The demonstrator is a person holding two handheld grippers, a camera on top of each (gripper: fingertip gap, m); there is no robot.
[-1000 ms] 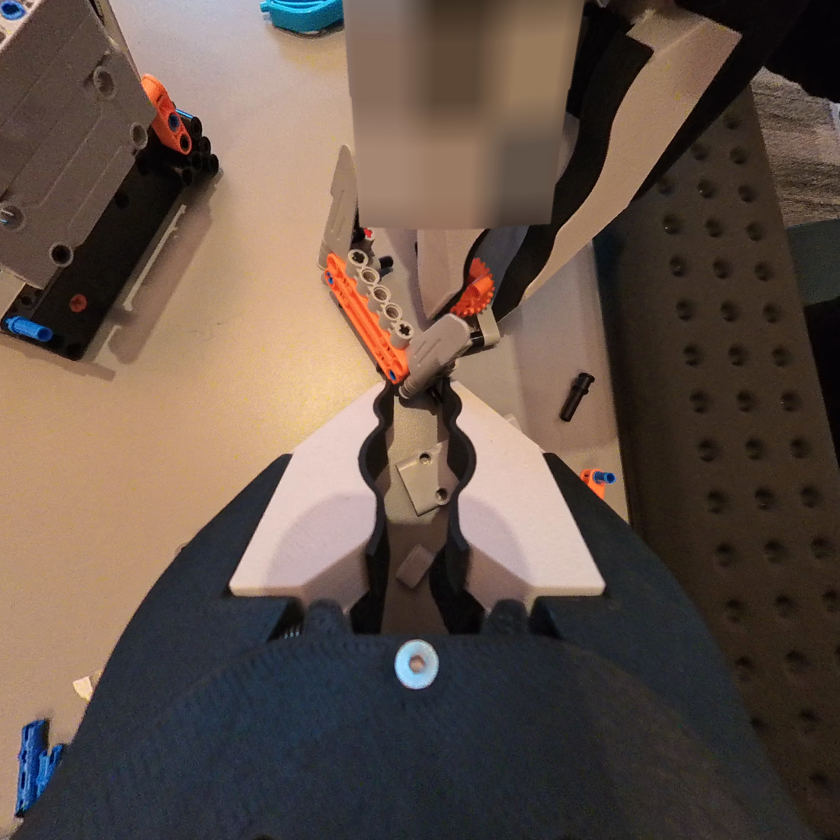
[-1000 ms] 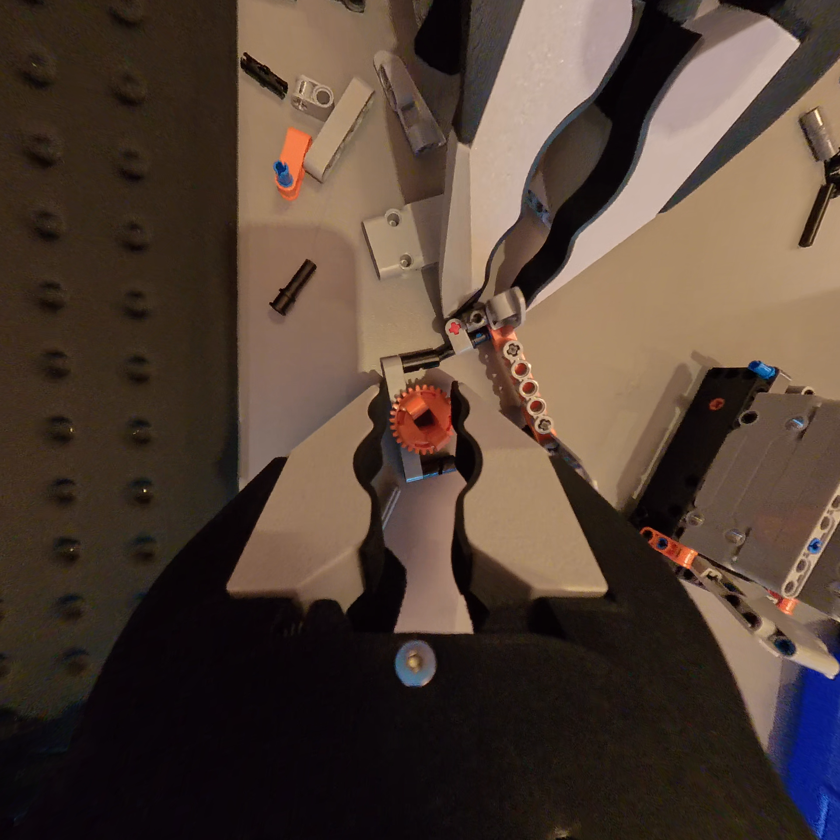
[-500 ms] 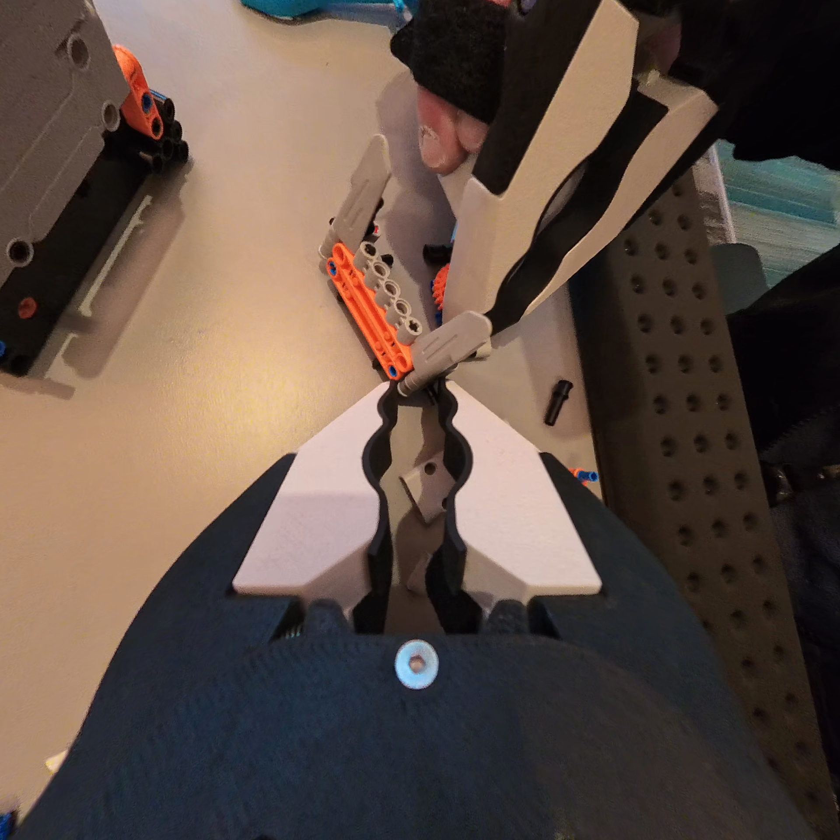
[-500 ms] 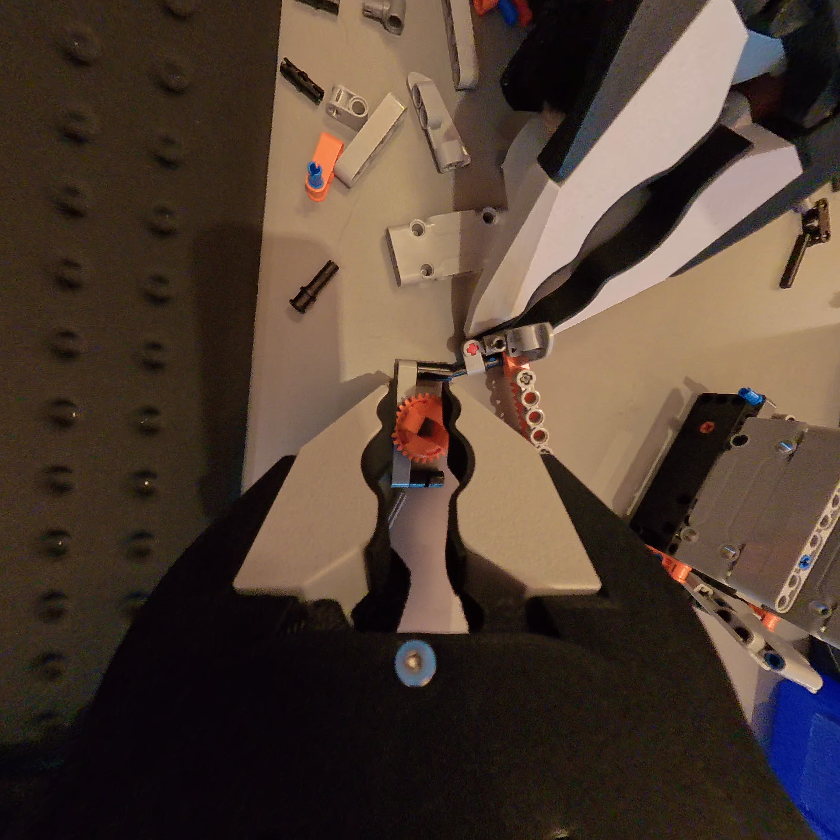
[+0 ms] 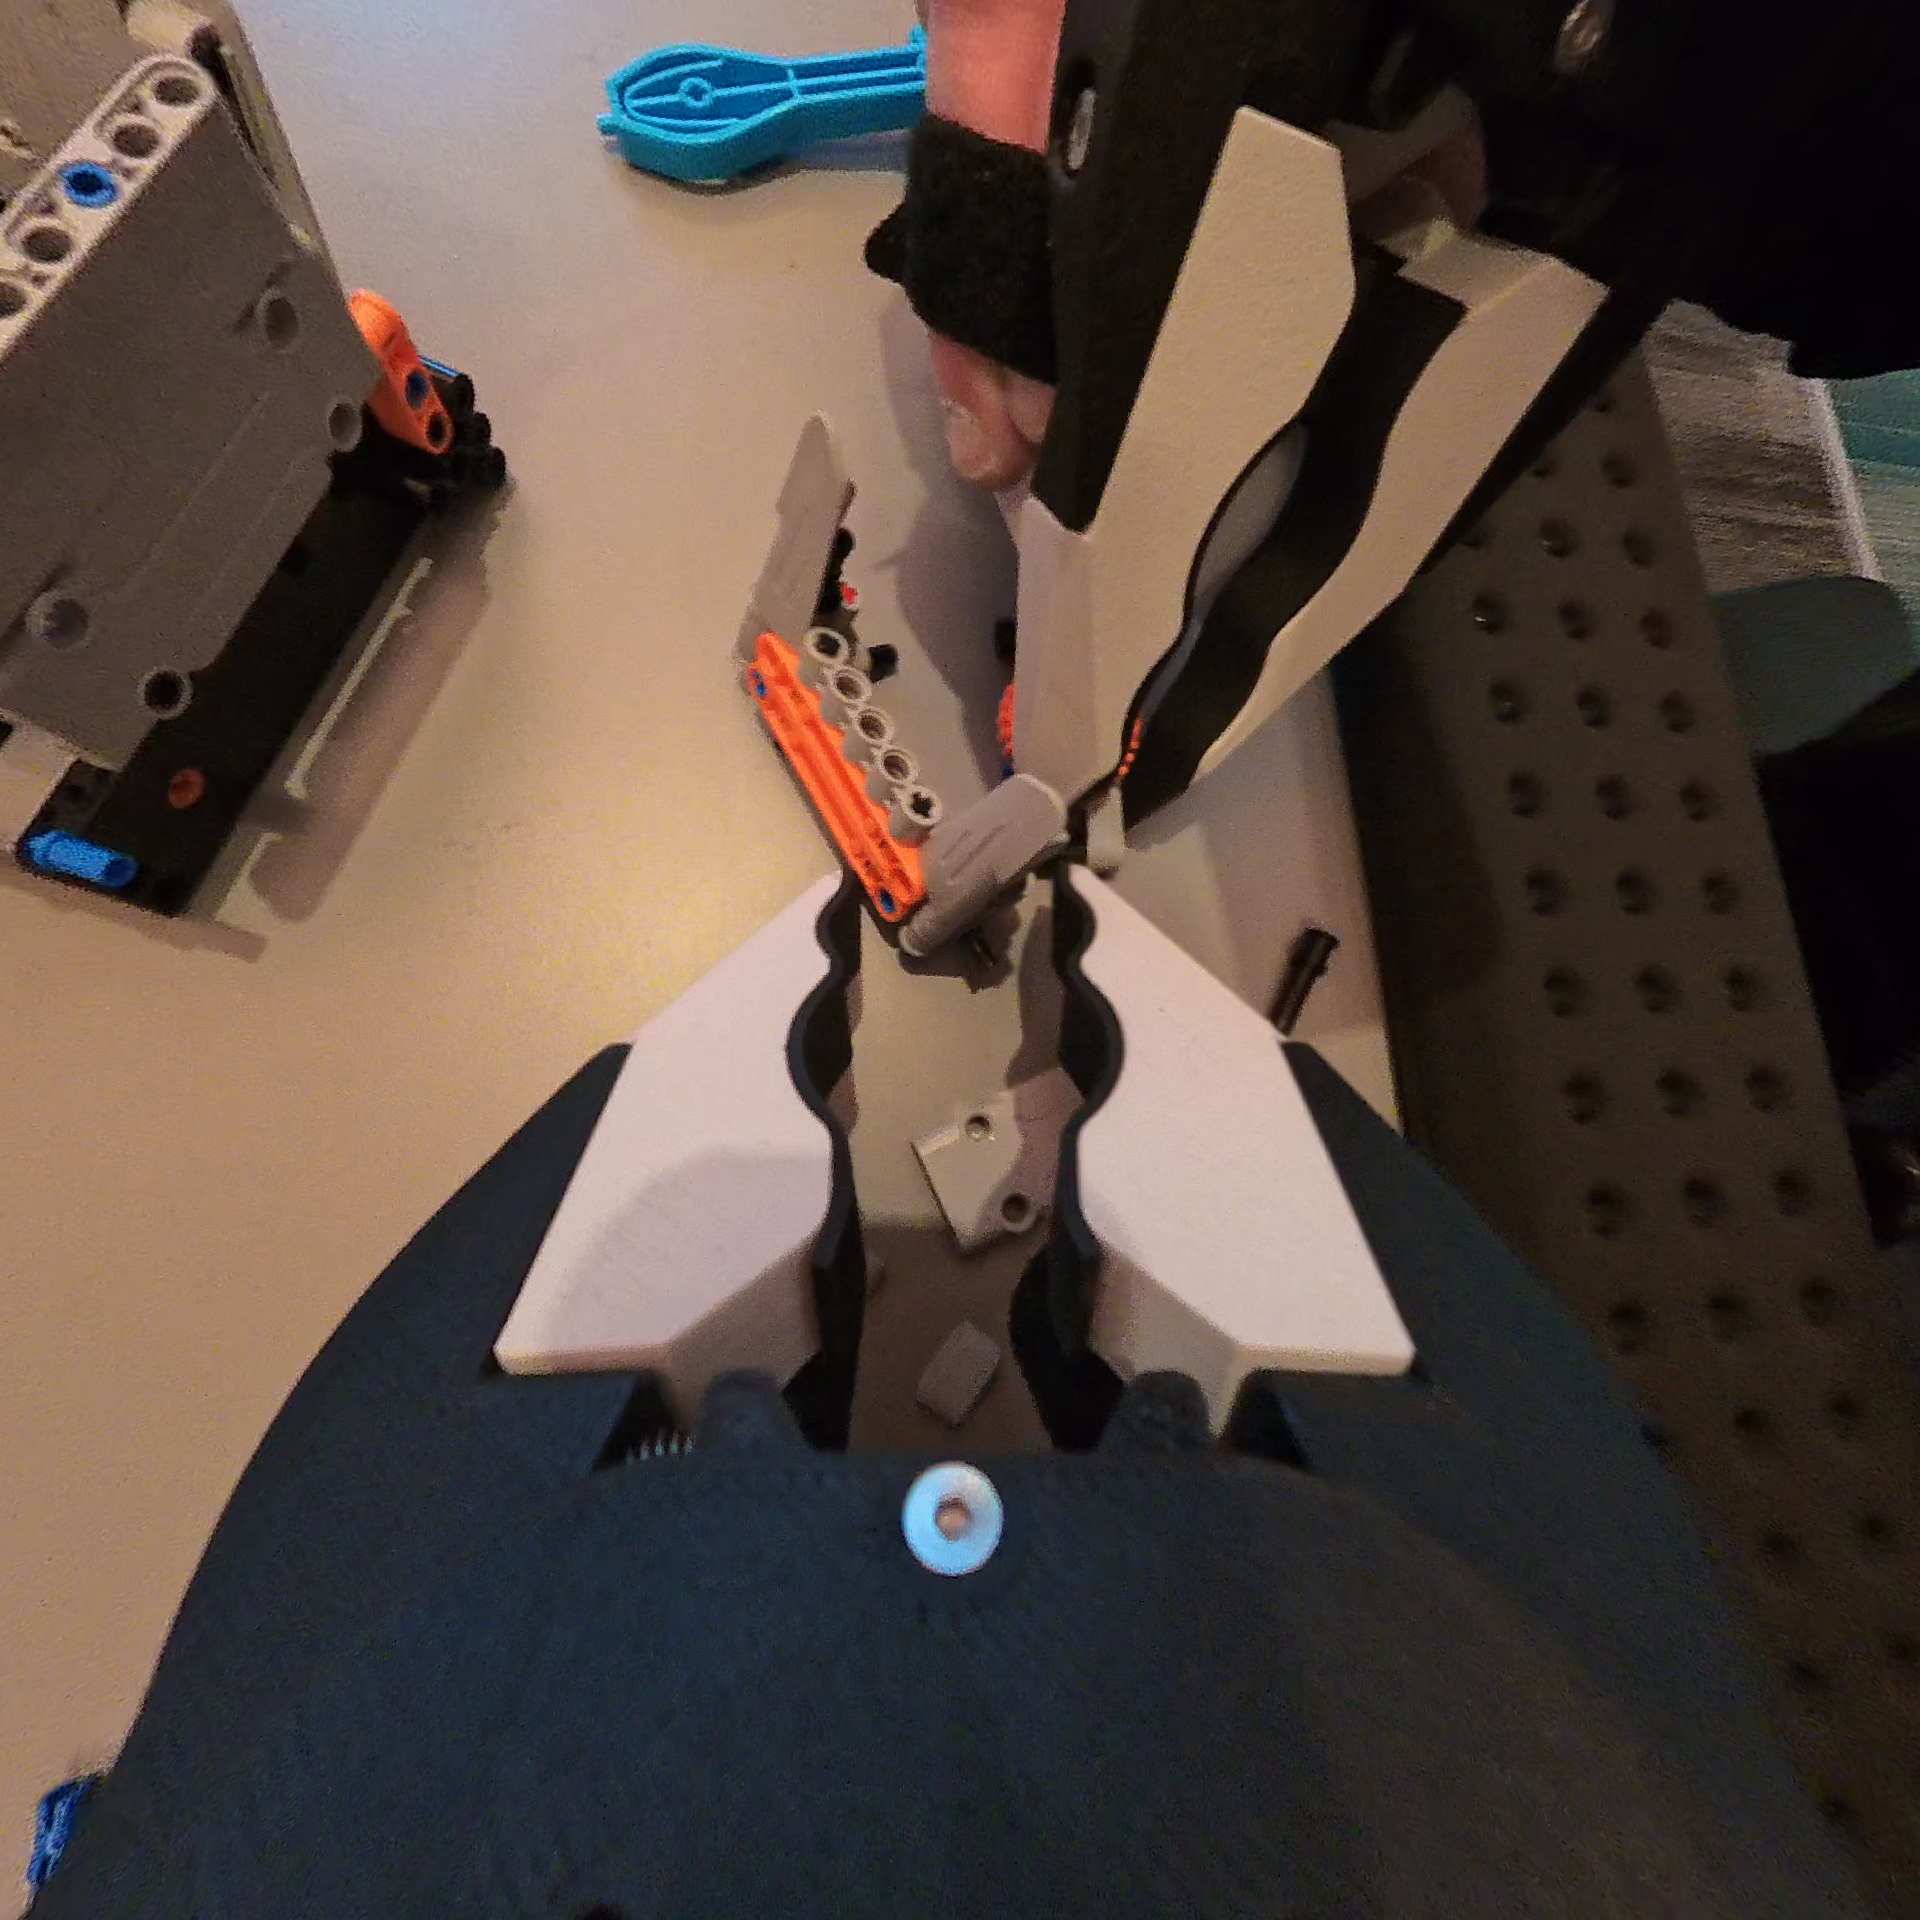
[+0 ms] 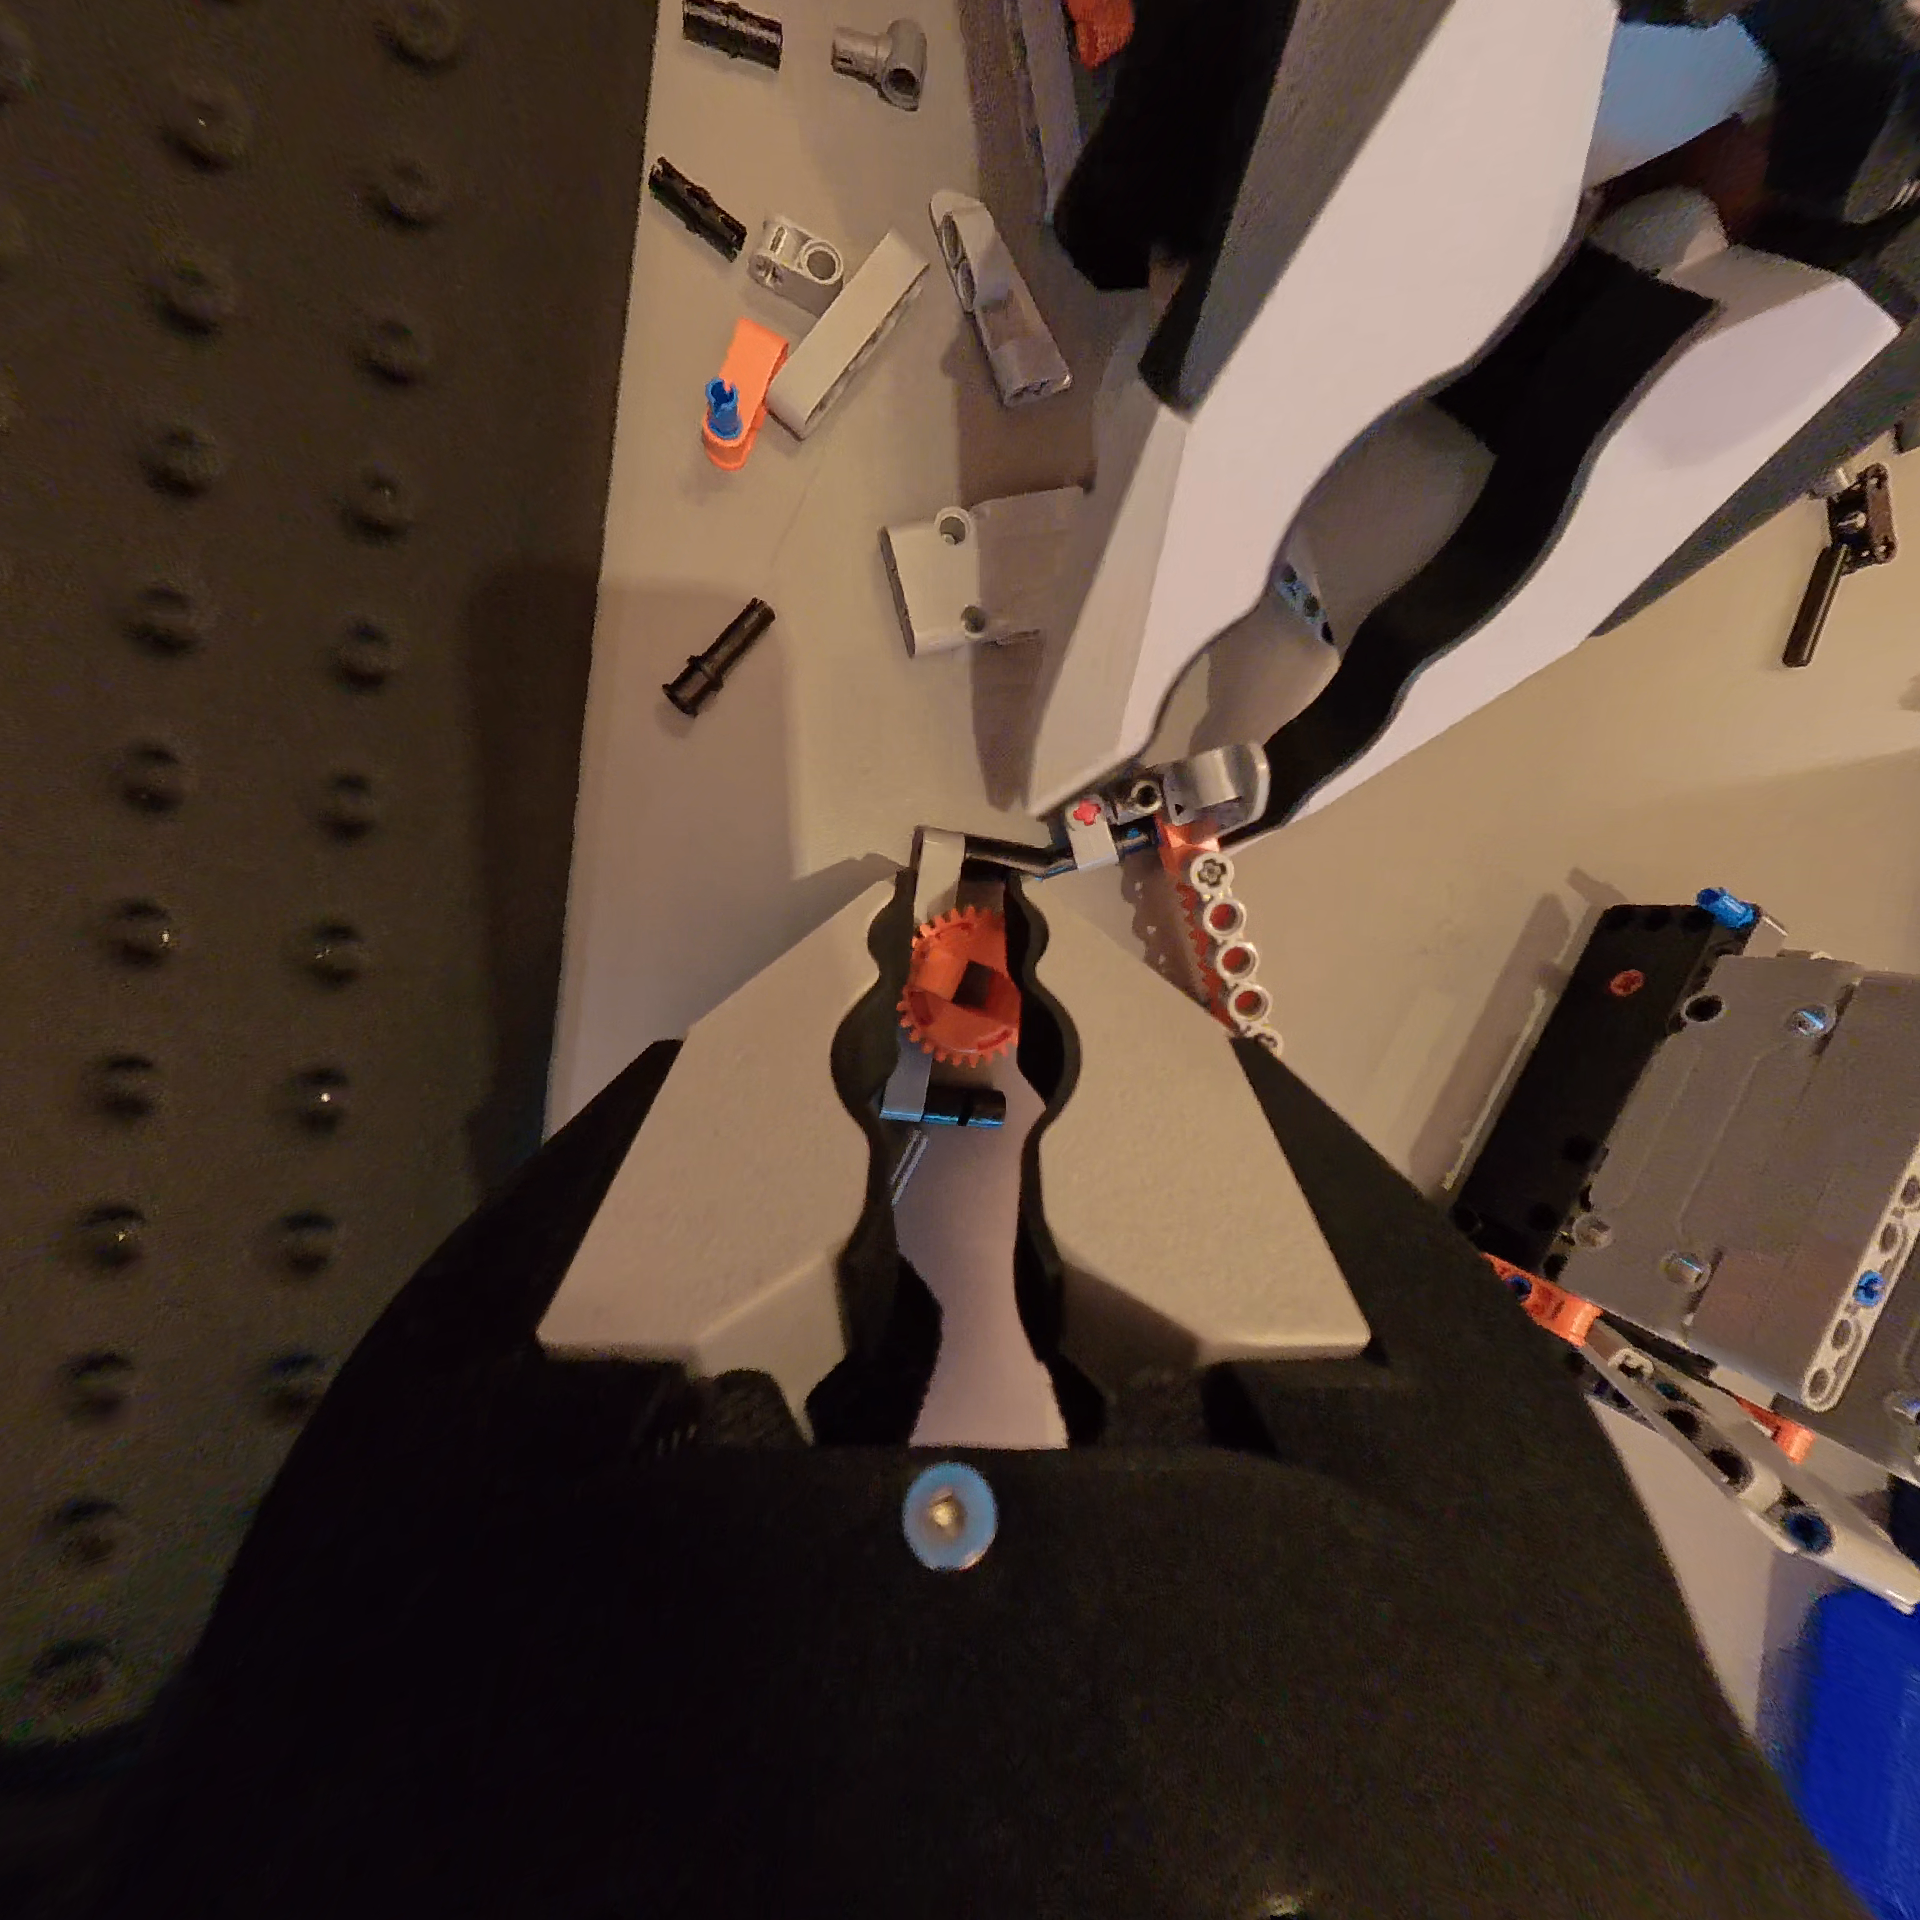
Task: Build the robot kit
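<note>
Both tools work on one small building-brick assembly that lies on the beige worktop [image 5: 582, 582], near the edge where a dark studded baseplate [image 6: 260, 727] begins.

The left tool [image 5: 951, 894] has its two fingers set apart, with a clear gap between them. The tips stand at the end of the assembly, around a grey connector piece [image 5: 992, 842] that joins an orange beam [image 5: 831, 774] with a row of grey bushes beside it. I cannot tell whether the fingers touch the connector.

The right tool [image 6: 961, 935] is closed on an orange gear [image 6: 958, 997], which sits between its fingers on a grey lever arm [image 6: 930, 862]. A black axle [image 6: 1003, 852] runs from this arm to the part at the left tool.

A grey panel piece [image 6: 956, 577] lies on the worktop just beside the left tool. A black pin [image 6: 719, 657] lies near the baseplate edge, and an orange piece with a blue pin [image 6: 740, 395], a grey beam [image 6: 857, 332] and other small parts lie farther along that edge. A big grey and black block model [image 5: 156, 499] stands well apart, toward the opposite side. A turquoise plastic tool [image 5: 748, 104] lies at the far edge.
</note>
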